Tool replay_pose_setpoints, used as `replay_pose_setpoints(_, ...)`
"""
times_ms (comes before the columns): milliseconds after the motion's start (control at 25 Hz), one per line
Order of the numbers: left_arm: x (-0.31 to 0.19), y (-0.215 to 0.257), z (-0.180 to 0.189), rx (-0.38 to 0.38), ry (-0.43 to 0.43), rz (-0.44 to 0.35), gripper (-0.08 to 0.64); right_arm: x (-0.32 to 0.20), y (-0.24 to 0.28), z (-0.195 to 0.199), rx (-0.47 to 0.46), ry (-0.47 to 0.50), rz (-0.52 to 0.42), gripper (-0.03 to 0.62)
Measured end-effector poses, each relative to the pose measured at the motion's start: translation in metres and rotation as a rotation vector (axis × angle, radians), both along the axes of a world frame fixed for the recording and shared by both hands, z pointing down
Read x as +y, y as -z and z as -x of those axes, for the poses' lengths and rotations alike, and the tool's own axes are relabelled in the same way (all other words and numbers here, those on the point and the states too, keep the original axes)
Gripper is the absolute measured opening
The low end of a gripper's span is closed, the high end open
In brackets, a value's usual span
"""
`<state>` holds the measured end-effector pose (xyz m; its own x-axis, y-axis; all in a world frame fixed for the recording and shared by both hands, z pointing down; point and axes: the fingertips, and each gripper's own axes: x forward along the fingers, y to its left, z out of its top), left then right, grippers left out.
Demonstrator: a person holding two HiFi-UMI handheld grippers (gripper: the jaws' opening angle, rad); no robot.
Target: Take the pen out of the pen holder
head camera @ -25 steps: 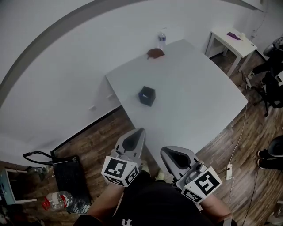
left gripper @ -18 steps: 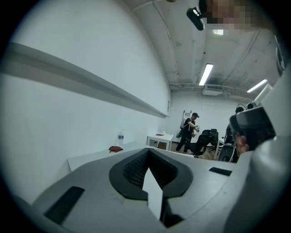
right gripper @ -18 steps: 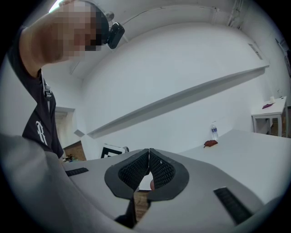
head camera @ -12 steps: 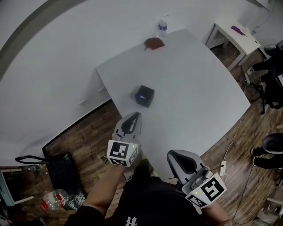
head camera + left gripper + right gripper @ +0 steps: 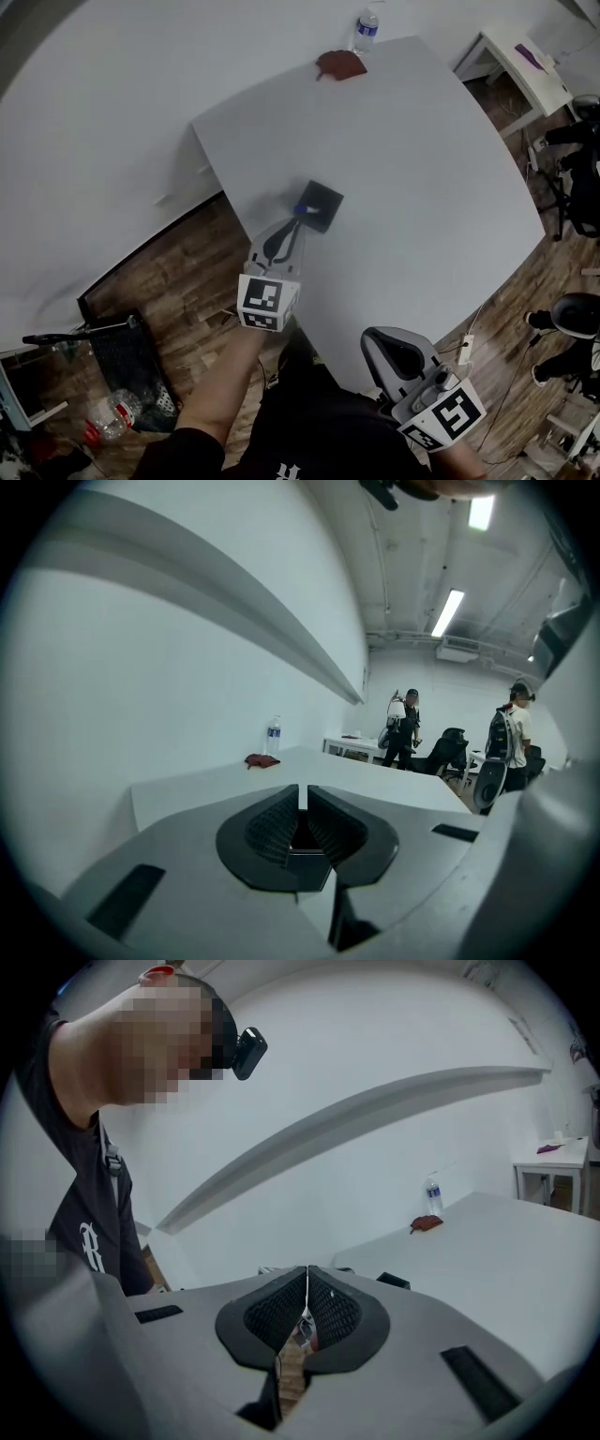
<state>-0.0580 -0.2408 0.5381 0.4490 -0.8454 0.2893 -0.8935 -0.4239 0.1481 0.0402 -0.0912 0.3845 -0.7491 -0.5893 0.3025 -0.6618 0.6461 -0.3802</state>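
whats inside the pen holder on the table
A blue pen pokes up at the corner of the pen holder nearest the left gripper. The rest of the inside is dark; nothing more can be made out.

No text can be read: the water bottle (image 5: 367, 28) label is too small and blurred.

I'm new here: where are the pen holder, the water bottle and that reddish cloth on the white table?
pen holder (image 5: 326, 201): head view, on its dark top face.
water bottle (image 5: 367, 29): head view, on its clear body.
reddish cloth (image 5: 339, 65): head view, on its crumpled middle.
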Motion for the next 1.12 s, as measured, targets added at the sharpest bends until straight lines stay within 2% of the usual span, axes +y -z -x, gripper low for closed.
replay_pose_setpoints(200,-0.018,-0.033,-0.002,0.001,0.006,0.044,0.080,-0.017,-0.013,-0.002,0.009,-0.007,0.042,0.012)
replay_pose_setpoints(680,-0.037,-0.073,0.000,-0.003,0.012,0.110,0.098,-0.039,-0.031,-0.005,0.019,-0.021,0.111,0.012)
replay_pose_setpoints(1120,-0.041,-0.083,-0.002,-0.025,0.022,0.115,0.081,-0.041,-0.034,-0.011,0.020,-0.055,0.114,0.012)
